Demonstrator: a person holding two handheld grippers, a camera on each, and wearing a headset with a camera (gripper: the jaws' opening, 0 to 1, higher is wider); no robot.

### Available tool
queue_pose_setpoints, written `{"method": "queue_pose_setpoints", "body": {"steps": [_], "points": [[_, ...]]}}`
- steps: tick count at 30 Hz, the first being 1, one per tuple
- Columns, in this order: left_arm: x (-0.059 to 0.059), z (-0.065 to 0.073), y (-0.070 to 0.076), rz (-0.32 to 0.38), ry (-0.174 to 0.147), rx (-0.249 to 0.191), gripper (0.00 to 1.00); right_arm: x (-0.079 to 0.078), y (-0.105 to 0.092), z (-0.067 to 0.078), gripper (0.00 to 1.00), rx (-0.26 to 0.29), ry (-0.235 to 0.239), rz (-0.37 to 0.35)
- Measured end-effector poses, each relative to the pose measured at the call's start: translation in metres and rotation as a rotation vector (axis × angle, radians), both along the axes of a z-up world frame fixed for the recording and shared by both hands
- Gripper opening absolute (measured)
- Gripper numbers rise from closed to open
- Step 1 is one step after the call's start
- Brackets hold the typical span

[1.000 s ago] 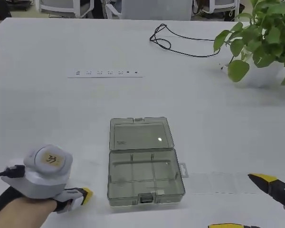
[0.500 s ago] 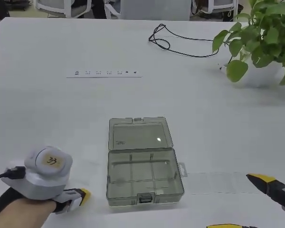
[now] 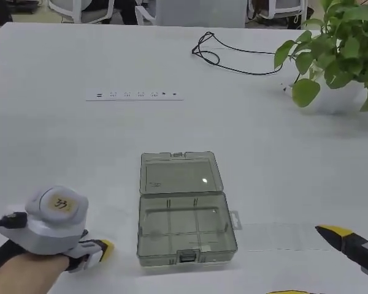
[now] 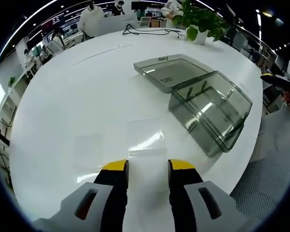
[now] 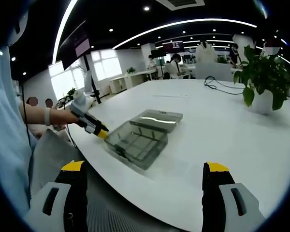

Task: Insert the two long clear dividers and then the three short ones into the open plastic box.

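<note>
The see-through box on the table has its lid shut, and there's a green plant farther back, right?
Not quite. The box is open: the head view shows its lid lying flat on the table behind it. The green plant does stand farther back.

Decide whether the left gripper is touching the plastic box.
Apart. In the left gripper view, bare table lies between the left gripper and the box.

Tongs (image 4: 147, 167) parted, lid-open box (image 4: 210, 108) ahead
</note>
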State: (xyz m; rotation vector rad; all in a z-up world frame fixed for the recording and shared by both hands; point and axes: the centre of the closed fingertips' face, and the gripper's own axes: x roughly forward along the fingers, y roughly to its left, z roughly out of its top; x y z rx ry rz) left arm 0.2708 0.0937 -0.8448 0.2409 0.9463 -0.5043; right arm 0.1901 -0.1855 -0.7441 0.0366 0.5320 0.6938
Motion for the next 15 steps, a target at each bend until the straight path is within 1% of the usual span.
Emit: {"method": "queue_pose_setpoints", "body": {"steps": [1,2,4,8,15], "points": [[0.0009,0.0004,-0.0004,0.002,-0.005,-0.007,0.31,-0.0001,0.0004,0.0003,1.0,0.002,0.0,0.0],[0.0009,-0.0001,0.0002,0.005,0.0,-0.01,0.31,-0.0002,0.0008,0.0003,1.0,0.002,0.001,0.002],[0.0009,-0.0002,0.0005,0.002,-0.003,-0.006,0.31,0.0002,0.0004,0.0002,1.0,-0.001,0.001,0.003],[0.0007,0.0002,0.0004,0.013,0.0,-0.018,0.31,0.0003,0.0011,0.0002,1.0,0.0,0.003,0.007],[0.0009,0.0017,-0.0003,0.036,-0.004,-0.059,0.3,-0.0005,0.0039,-0.001,1.0,-0.001,0.011,0.015]]}}
